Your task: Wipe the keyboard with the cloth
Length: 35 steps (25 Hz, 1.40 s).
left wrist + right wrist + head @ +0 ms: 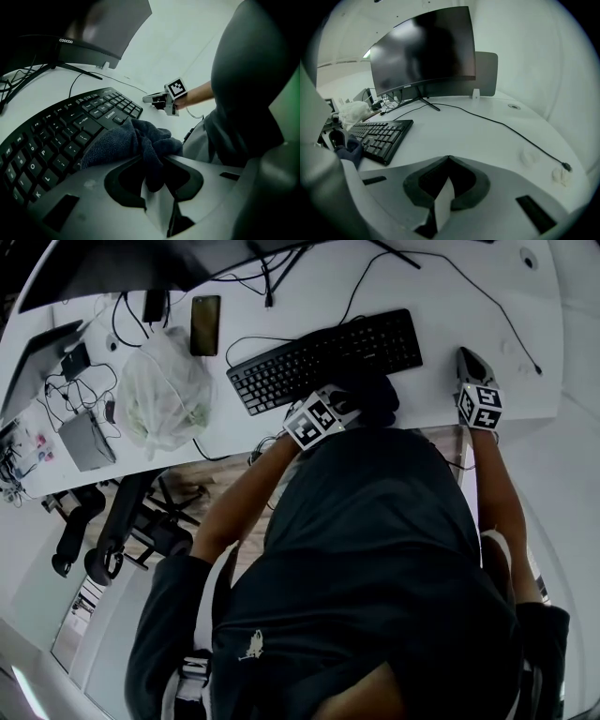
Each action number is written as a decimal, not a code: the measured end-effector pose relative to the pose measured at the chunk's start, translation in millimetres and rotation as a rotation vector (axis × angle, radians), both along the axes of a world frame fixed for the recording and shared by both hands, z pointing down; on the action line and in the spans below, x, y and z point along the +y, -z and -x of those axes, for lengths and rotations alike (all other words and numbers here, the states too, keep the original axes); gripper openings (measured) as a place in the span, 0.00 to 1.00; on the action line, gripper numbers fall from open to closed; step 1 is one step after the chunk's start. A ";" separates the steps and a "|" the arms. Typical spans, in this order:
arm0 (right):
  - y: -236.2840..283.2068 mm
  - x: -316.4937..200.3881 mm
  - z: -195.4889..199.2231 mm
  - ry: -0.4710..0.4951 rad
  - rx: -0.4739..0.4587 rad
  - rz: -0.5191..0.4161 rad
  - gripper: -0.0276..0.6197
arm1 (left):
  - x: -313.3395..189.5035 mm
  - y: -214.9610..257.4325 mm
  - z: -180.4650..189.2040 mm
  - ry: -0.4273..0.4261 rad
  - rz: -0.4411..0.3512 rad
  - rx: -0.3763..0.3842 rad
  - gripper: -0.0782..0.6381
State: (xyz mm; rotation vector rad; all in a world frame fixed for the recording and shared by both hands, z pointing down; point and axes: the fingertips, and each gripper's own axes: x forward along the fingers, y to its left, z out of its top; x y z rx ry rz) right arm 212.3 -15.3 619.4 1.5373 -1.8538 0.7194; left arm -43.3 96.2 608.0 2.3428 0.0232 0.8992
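Note:
A black keyboard (323, 357) (61, 136) (382, 133) lies on the white desk (441, 296). My left gripper (349, 405) (152, 159) is shut on a dark blue cloth (372, 395) (136, 140), which is bunched between its jaws and rests on the keyboard's near right end. The cloth (349, 151) also shows at the left edge of the right gripper view. My right gripper (472, 367) (449, 157) hovers over bare desk to the right of the keyboard, its jaws shut with nothing between them. It appears small in the left gripper view (154, 98).
A dark curved monitor (424, 51) stands behind the keyboard. A phone (205, 324), a crumpled plastic bag (167, 390) and tangled cables (84, 381) lie at the left. A thin cable (511, 129) crosses the desk at the right. A chair base (122, 521) sits below the desk edge.

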 end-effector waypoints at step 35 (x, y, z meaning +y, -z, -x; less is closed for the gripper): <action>-1.3 -0.8 0.9 -0.058 0.003 -0.003 0.06 | -0.2 -3.3 -3.0 -0.007 -0.070 -0.011 0.23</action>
